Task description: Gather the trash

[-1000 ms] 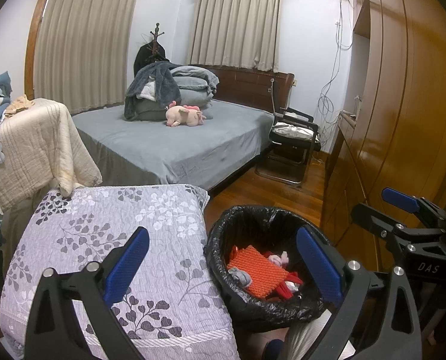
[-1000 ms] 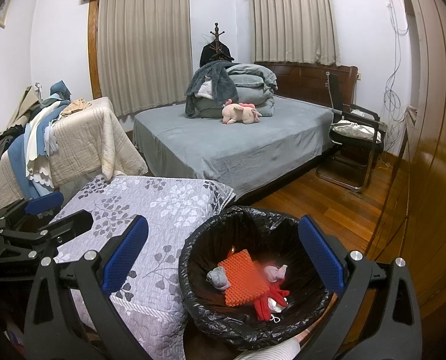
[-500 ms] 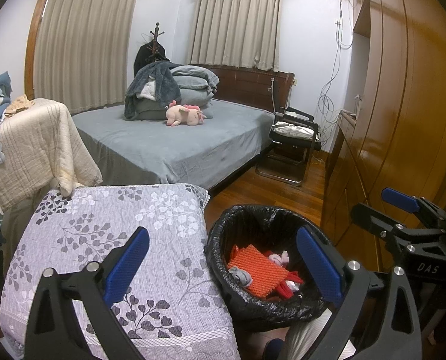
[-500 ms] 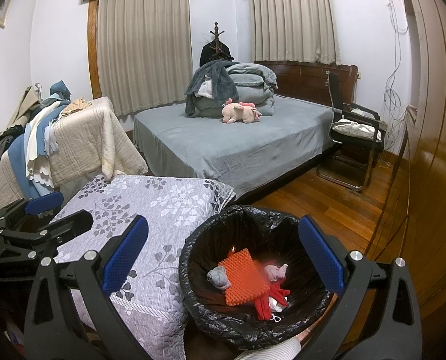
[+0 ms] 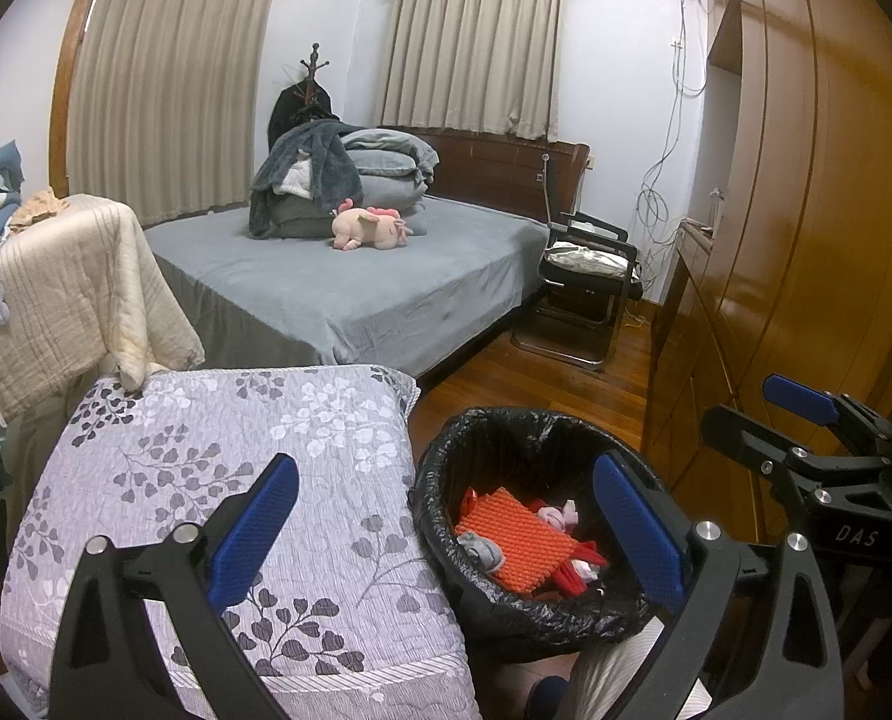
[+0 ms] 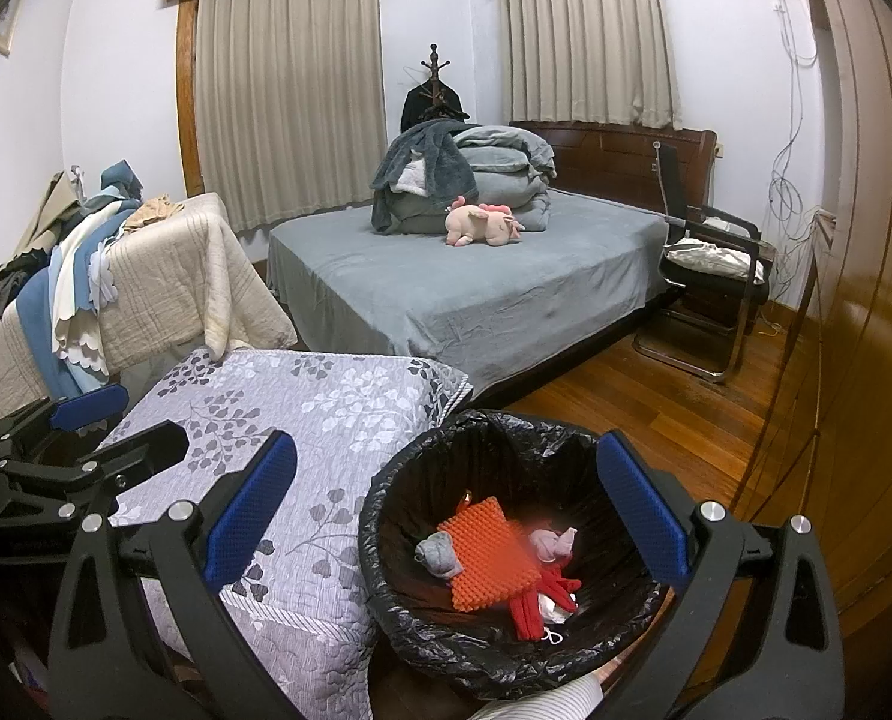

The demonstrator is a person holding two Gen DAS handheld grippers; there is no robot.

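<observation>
Both tools are spread wide and carry nothing: my left tool (image 5: 443,531) and my right tool (image 6: 446,516) hang side by side above the bin (image 6: 398,483), which stands on the wood floor (image 6: 643,414), touching the near corner of the flowered quilt (image 6: 326,420).

Measured from the bin: my right tool sits almost squarely over its mouth, so it is the nearer one. My left tool is off toward the quilt, one finger over the fabric, the other over the bin's rim.

Inside the bin lie an orange ridged pad (image 6: 487,552), a grey wad (image 6: 437,555) touching it on the quilt side, a pink wad (image 6: 550,543) and something red (image 6: 535,597) on its far side. The pad's long axis runs slantwise from the back wall of the bin toward me.

Beyond the bin I can pick out no loose trash on the floor or quilt. My guess is that collecting is largely done; anything left must lie outside these views, so the next move would start with a turn away from the bin.
</observation>
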